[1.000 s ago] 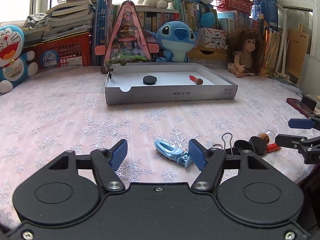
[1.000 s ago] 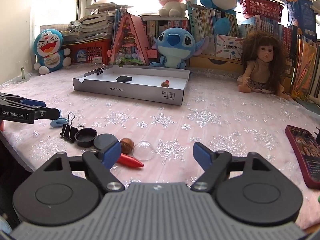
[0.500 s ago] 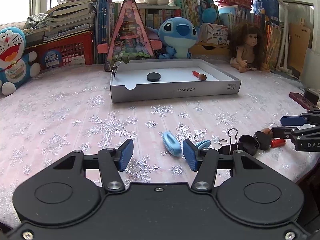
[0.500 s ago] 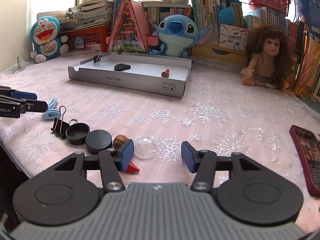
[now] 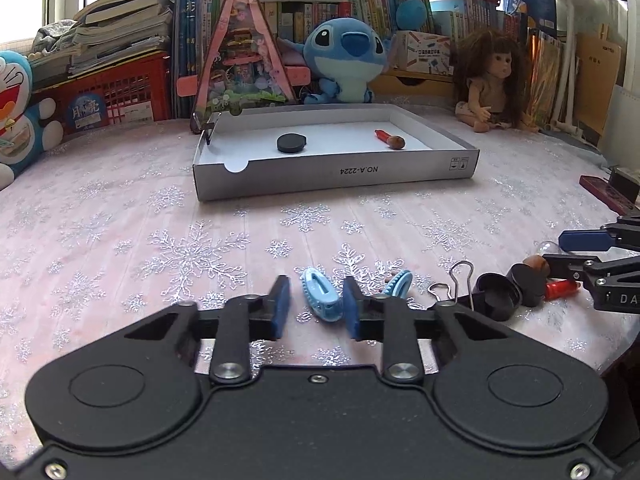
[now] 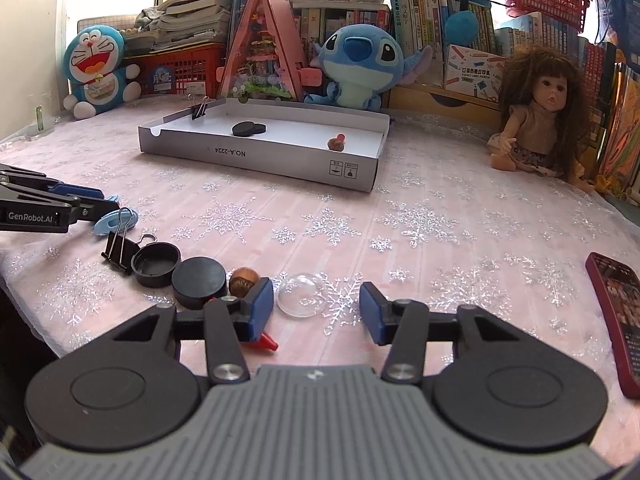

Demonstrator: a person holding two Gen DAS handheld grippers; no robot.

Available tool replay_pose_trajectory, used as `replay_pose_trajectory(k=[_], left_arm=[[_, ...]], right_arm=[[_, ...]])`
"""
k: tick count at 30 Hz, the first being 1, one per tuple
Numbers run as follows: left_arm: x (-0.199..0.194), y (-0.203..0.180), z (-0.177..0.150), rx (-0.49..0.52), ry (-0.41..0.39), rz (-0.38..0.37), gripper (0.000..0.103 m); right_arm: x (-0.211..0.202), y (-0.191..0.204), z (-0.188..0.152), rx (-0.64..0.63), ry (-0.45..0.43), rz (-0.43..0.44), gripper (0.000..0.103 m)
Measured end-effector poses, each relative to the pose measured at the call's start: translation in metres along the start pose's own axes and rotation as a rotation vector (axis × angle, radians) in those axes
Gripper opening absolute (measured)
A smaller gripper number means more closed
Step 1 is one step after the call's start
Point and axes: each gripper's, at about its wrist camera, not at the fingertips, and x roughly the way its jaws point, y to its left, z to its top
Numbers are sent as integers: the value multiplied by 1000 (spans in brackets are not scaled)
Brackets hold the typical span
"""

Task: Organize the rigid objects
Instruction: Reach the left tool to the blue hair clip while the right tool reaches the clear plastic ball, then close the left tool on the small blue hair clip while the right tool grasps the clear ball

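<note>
My left gripper (image 5: pixel 316 306) is partly open, its pads either side of a light blue hair clip (image 5: pixel 320 298) on the table; its right pad touches the clip. A black binder clip (image 5: pixel 452 292), black cap (image 5: pixel 494 294), black disc (image 5: pixel 528 286), brown nut (image 5: pixel 536 266) and red piece (image 5: pixel 562 288) lie to the right. My right gripper (image 6: pixel 316 312) is open around a clear dome (image 6: pixel 302 294). The white tray (image 5: pixel 332 170) holds a black disc (image 5: pixel 291 143) and a red-and-brown piece (image 5: pixel 390 139).
Plush toys, books, a pink triangular toy house (image 5: pixel 244 56) and a doll (image 5: pixel 490 80) line the back. A red phone (image 6: pixel 618 316) lies at the right table edge. A binder clip (image 6: pixel 199 108) sits on the tray's far left corner.
My left gripper has moved forward and narrowed around the blue hair clip. My right gripper has moved forward, narrowed, and now brackets the clear dome.
</note>
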Motion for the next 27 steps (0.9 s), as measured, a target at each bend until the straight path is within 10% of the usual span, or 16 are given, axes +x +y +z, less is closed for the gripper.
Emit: replay_pose_trajectory(k=[5, 27], left_arm=[[-1, 0, 2, -15, -1, -11, 15], [2, 9, 48, -44, -50, 33, 15]], right_arm=[[1, 6, 1, -23, -2, 17, 34], [9, -9, 41, 39, -38, -38, 33]])
